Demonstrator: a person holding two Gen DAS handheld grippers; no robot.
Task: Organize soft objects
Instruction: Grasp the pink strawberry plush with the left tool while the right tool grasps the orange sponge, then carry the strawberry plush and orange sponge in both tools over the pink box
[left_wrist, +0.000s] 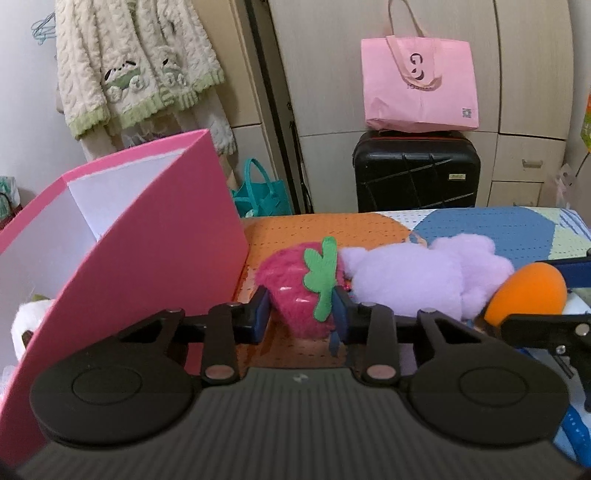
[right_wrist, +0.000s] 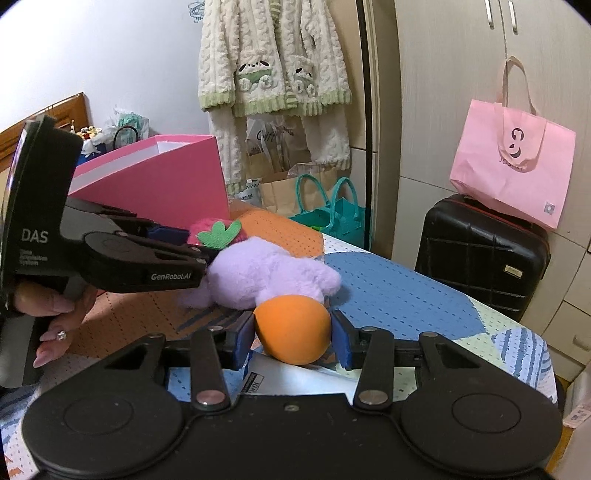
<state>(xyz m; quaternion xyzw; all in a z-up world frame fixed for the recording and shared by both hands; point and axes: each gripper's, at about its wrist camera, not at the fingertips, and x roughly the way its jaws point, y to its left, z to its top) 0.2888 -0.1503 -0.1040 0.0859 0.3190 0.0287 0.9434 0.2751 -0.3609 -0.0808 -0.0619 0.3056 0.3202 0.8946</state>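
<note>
- The left gripper (left_wrist: 301, 314) has its fingers (left_wrist: 258, 314) closed on a fuzzy pink plush strawberry with a green felt leaf (left_wrist: 299, 288), which sits low over the orange patch of the patterned tabletop (left_wrist: 369, 225).
- The right gripper (right_wrist: 293, 336) has its blue-padded fingers (right_wrist: 242, 336) against both sides of a smooth orange egg-shaped soft ball (right_wrist: 293, 328), gripping it over a white paper sheet (right_wrist: 295, 380).
- A fluffy lilac plush toy (right_wrist: 266, 273) lies between the two, touching the strawberry and just behind the ball; nothing holds it.
- The tall pink box with a white inside (left_wrist: 140, 236) stands just left of the strawberry. Something white and fluffy (left_wrist: 27, 321) shows past its near edge.
- My judgement: two toys are gripped but not yet boxed, and the lilac one remains.
- The box's high wall stands in the strawberry's way, so it needs lifting over.
</note>
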